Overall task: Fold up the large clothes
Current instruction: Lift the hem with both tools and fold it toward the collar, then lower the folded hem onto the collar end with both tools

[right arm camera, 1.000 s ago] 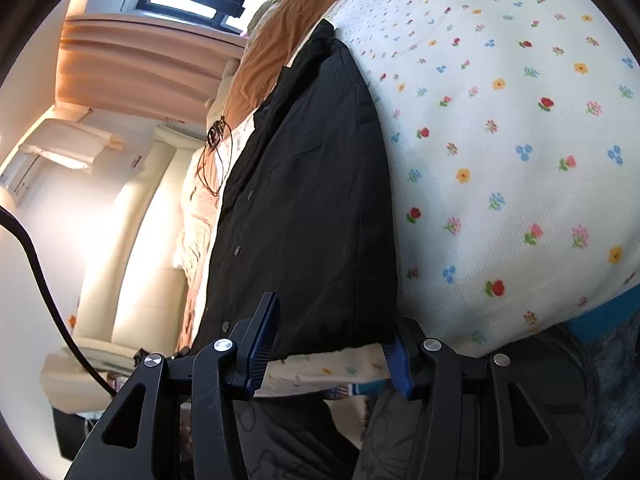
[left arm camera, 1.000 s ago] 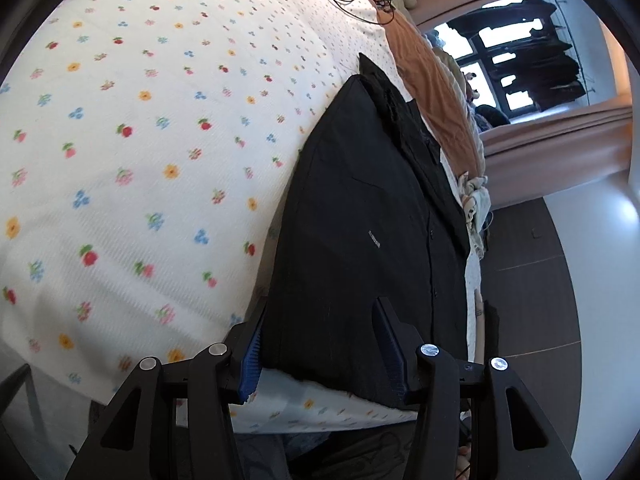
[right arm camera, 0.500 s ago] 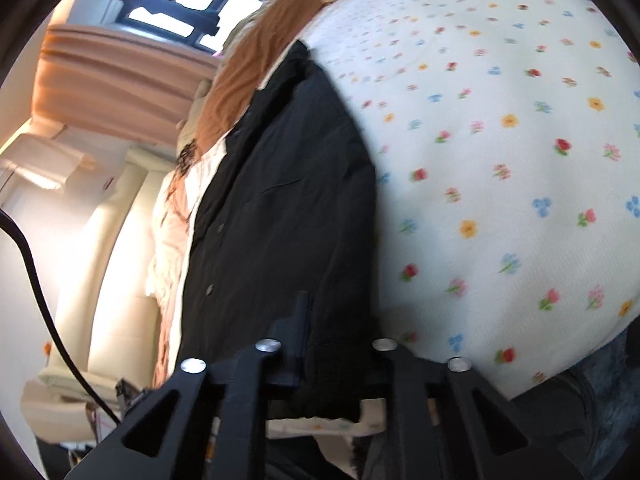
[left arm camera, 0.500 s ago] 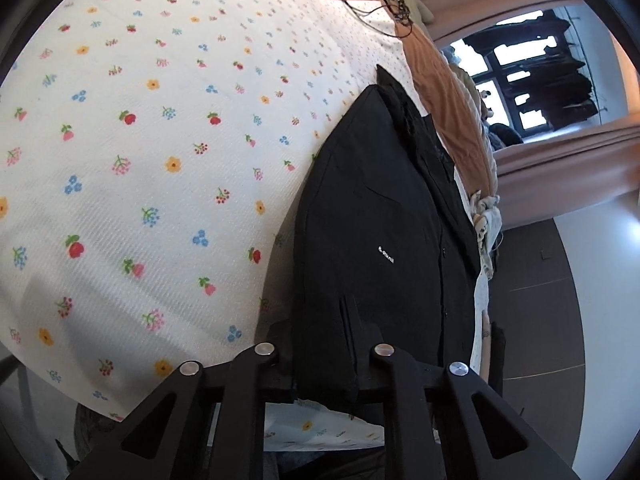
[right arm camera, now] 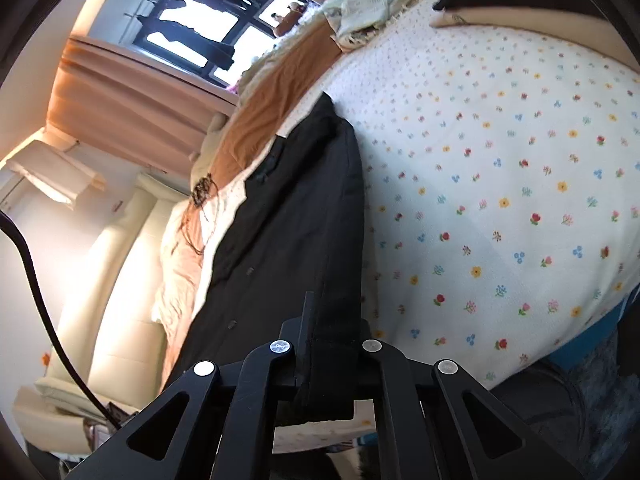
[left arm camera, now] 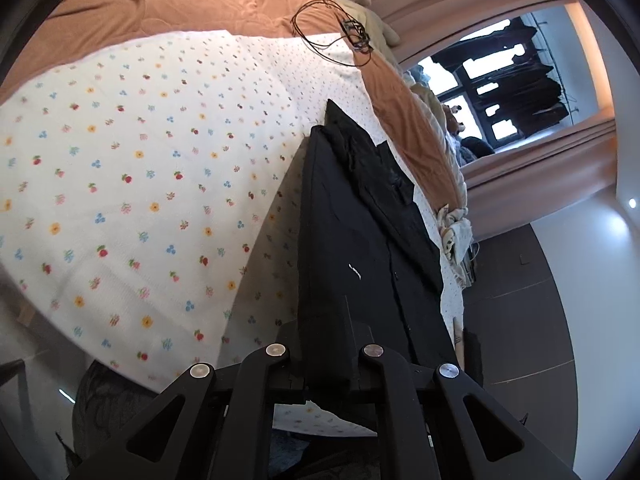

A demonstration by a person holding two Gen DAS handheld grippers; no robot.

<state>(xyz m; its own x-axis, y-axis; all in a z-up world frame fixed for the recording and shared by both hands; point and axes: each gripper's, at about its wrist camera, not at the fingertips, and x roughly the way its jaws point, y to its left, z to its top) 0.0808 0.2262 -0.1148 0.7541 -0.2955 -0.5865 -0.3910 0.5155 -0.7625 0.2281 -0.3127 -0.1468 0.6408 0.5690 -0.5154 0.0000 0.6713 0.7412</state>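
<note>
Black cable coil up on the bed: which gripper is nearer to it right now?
Left, as far as the views show. The left gripper faces the cable coil across the black jacket; from the right gripper it sits far left.

left claw [left arm camera: 326, 356] clamped tight on fabric, right claw [right arm camera: 326, 354] likewise, both low

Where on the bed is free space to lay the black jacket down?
The floral sheet is bare from the jacket to the brown blanket. The window side is crowded: a cable and bunched cloth lie there.
</note>
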